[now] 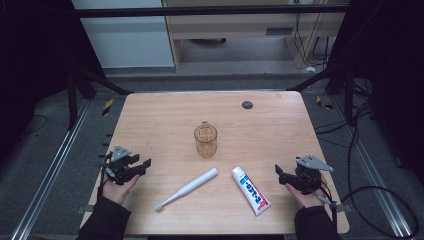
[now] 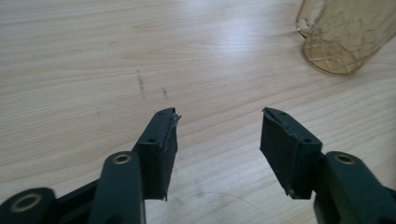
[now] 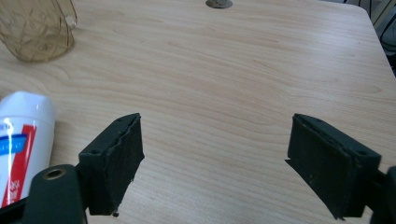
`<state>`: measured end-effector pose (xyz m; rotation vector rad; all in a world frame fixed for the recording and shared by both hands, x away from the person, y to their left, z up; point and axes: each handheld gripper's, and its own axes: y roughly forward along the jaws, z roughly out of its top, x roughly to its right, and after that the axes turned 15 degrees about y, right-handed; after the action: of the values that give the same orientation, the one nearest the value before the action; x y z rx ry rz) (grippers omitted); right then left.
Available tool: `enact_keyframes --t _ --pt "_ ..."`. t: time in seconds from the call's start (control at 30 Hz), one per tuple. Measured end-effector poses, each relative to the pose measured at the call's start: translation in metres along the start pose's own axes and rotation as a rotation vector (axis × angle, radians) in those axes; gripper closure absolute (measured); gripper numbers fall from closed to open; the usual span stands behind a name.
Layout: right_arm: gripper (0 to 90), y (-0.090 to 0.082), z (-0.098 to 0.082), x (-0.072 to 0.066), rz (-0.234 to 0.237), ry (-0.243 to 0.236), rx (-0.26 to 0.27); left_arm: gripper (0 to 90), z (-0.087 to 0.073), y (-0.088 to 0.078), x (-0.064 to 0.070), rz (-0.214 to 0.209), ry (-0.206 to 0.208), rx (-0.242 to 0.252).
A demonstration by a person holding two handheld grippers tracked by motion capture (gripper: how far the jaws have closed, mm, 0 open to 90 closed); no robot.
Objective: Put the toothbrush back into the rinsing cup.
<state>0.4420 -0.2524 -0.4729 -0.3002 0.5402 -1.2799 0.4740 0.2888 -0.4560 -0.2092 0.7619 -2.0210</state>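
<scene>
An amber glass cup (image 1: 205, 140) stands upright at the middle of the wooden table (image 1: 165, 120); it also shows in the left gripper view (image 2: 343, 35) and the right gripper view (image 3: 37, 28). A white toothbrush (image 1: 187, 188) lies slanted in front of it. To its right lies a white toothpaste tube (image 1: 251, 190) with red and blue print, its cap end (image 3: 21, 140) near my right gripper's jaws. My left gripper (image 1: 142, 166) rests at the table's left edge, open, with bare wood between its jaws (image 2: 219, 133). My right gripper (image 1: 279, 172) sits at the right edge, open and holding nothing (image 3: 215, 154).
A small dark round spot (image 1: 247, 104) marks the table's far right part, also seen in the right gripper view (image 3: 218, 3). Dark frame bars and cables surround the table. Bare wood lies between each gripper and the objects.
</scene>
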Motion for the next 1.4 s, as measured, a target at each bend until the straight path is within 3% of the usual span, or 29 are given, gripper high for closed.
enact_keyframes --t 0.13,0.27,0.47,0.67,0.93,1.4 --pt "20.5 0.001 -0.002 -0.002 0.005 -0.022 -0.019 54.5 0.003 0.002 0.011 -0.071 0.023 -0.021" --pt "21.9 0.002 -0.004 -0.006 0.006 -0.041 -0.037 59.8 0.006 0.004 0.027 -0.139 0.076 -0.044" --pt "23.5 0.006 -0.006 -0.008 0.013 -0.05 -0.063 64.4 0.008 0.009 0.046 -0.196 0.144 -0.079" --pt "24.1 0.007 -0.008 -0.01 0.015 -0.057 -0.076 67.0 0.008 0.013 0.057 -0.249 0.182 -0.111" --pt "24.6 0.007 -0.008 -0.008 0.01 -0.063 -0.082 71.9 0.007 0.015 0.068 -0.298 0.214 -0.148" --pt "24.5 0.006 -0.008 -0.007 0.005 -0.054 -0.082 75.2 0.004 0.012 0.086 -0.345 0.241 -0.2"
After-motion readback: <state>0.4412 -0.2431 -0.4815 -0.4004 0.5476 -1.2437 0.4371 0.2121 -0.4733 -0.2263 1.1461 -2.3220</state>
